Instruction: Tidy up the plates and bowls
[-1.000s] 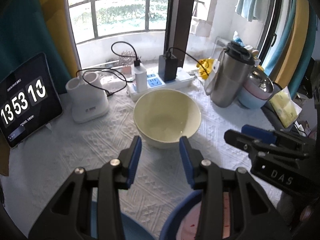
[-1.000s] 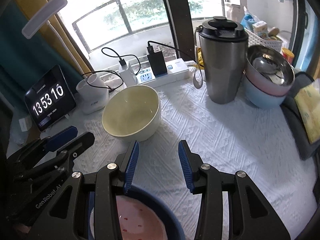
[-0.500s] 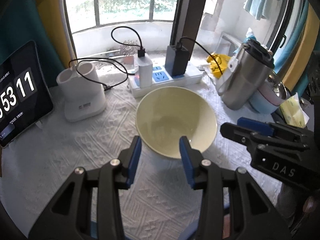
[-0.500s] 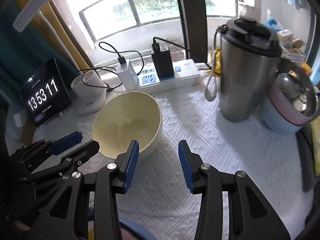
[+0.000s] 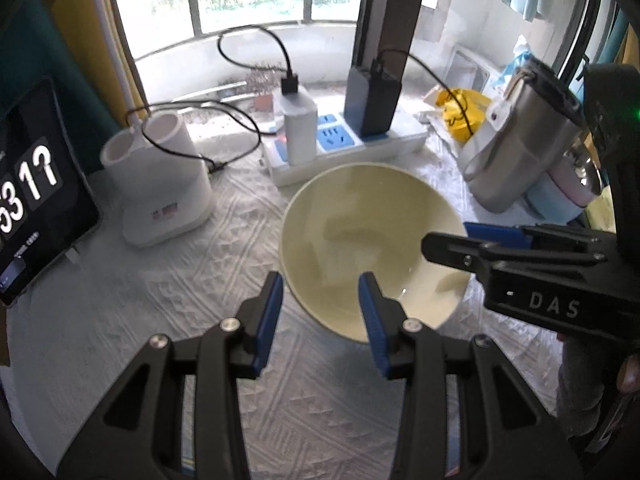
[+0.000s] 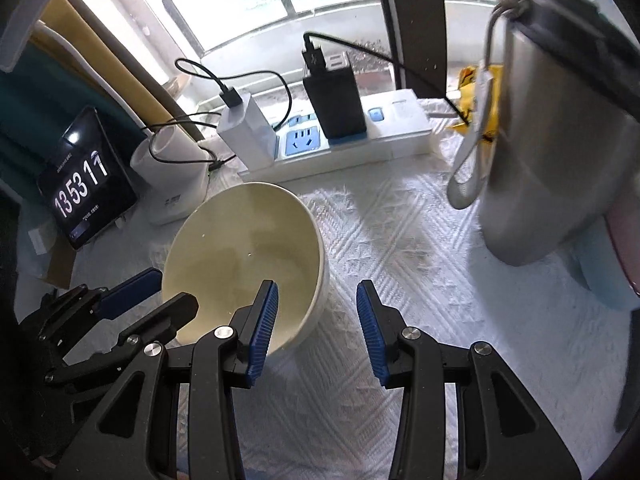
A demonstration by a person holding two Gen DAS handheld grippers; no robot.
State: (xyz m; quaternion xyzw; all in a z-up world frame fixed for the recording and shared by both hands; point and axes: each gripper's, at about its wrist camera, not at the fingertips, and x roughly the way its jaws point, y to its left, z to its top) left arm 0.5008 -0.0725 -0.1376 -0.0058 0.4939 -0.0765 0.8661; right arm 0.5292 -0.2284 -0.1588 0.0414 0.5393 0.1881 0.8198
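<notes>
I had both grippers angled steeply down over the cream bowl (image 5: 372,252) on the white textured tablecloth (image 5: 168,280). Nearest the lens at 6 o'clock, the left gripper (image 5: 320,312) had its blue-padded fingers spread and empty, straddling the bowl's near rim: one finger hung over the cloth outside the wall, the other over the bowl's inside. Neither pad appeared to press on the wall. At 3 o'clock in the same view the right gripper (image 5: 452,240) reached across the far side of the rim, its fingers likewise apart with nothing in them.

From the right wrist camera, the right gripper (image 6: 318,322) showed the same straddle: its left finger over the bowl's interior at 7 o'clock, its right finger over bare cloth.

As I judged it, the risk was tipping: two rim grips on one smooth, light bowl could pull unevenly and twist it loose, or a pad could knock the rim while closing and skid the bowl along the cloth.

Farther off, at 11 o'clock, stood a white holder (image 6: 176,184) and a tablet clock (image 6: 86,190); at 12, a power strip (image 6: 340,148) with chargers; at 2, a steel flask (image 6: 556,140), with stacked pink and blue bowls (image 5: 560,196) partly hidden behind it.
</notes>
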